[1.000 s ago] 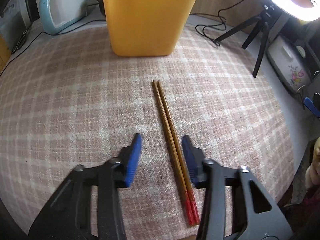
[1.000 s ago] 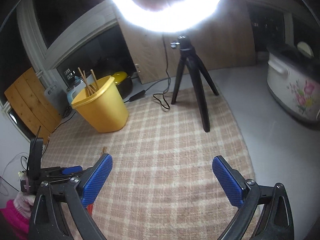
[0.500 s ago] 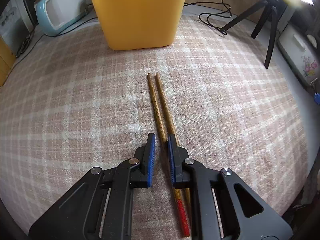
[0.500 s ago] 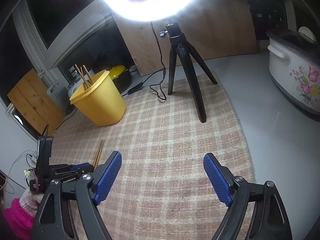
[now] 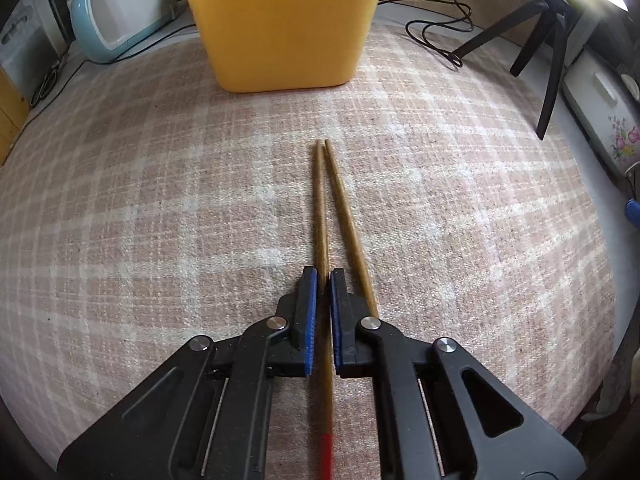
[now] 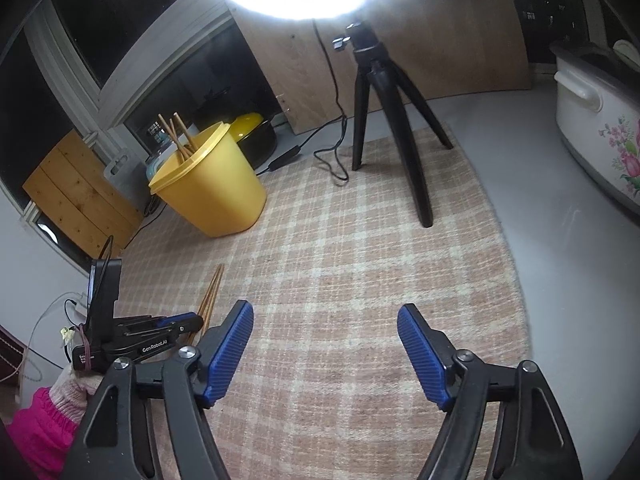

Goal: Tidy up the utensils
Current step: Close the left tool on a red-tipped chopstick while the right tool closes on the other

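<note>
Pinching one slim wooden chopstick, left gripper jaws closed — right gripper jaws narrowing, empty.

You can read one brand only: "GenRobot.AI", in white letters on the black side of the left claw, seen from your right wrist camera. Just behind it, on the same black body near the pink sleeve, sits a small white label with a few lines of print, but the letters are too small for you to make out. The left wrist view gives you no writing at all, and nothing else in either view carries a word, number or sign you can read.
</note>
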The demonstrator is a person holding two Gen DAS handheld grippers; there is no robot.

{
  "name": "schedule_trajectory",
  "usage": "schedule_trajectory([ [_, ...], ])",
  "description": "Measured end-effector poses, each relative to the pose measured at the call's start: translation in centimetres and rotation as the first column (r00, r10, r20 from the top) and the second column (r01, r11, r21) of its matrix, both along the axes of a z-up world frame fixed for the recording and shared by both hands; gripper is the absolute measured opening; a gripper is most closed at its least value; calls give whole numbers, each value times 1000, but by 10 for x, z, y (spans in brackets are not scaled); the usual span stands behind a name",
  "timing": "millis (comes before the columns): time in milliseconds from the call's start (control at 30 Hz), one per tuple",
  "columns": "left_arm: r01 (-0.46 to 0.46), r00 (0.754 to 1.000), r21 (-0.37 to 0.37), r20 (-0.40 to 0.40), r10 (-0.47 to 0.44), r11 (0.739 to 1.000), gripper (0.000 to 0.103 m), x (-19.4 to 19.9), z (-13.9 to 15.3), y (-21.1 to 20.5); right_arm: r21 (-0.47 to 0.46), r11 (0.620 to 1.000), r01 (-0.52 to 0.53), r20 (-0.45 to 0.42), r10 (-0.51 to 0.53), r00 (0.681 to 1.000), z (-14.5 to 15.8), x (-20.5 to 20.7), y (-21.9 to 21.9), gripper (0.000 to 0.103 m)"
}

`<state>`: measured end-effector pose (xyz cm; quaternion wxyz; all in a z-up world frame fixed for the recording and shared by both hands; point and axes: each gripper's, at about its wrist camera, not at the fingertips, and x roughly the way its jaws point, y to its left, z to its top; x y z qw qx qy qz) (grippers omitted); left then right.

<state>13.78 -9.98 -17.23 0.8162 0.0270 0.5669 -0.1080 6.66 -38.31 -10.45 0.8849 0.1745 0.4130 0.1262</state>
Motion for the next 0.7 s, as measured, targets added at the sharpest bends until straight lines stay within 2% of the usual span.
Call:
schedule_trajectory([
  [233, 29, 1000, -35, -2, -29, 999, 5, 2, 1, 21, 35, 997, -70, -76, 72, 994, -5, 16, 49, 63],
  [333, 37, 999, -57, -1, -37, 998, 5, 5, 2, 35, 65, 992, -111, -145, 120, 982, -15, 30, 81, 55],
  [467, 53, 999, -94, -8, -54, 994, 5, 5, 3, 51, 61, 984, -167, -220, 176, 959, -28, 49, 124, 41],
  [567, 75, 997, -112, -11, -76, 991, 4, 3, 4, 63, 58, 981, -187, -270, 196, 943, -35, 66, 152, 35],
  [700, 82, 996, -123, -7, -83, 989, 5, 2, 7, 71, 4, 978, -210, -324, 200, 925, -41, 87, 179, 30],
])
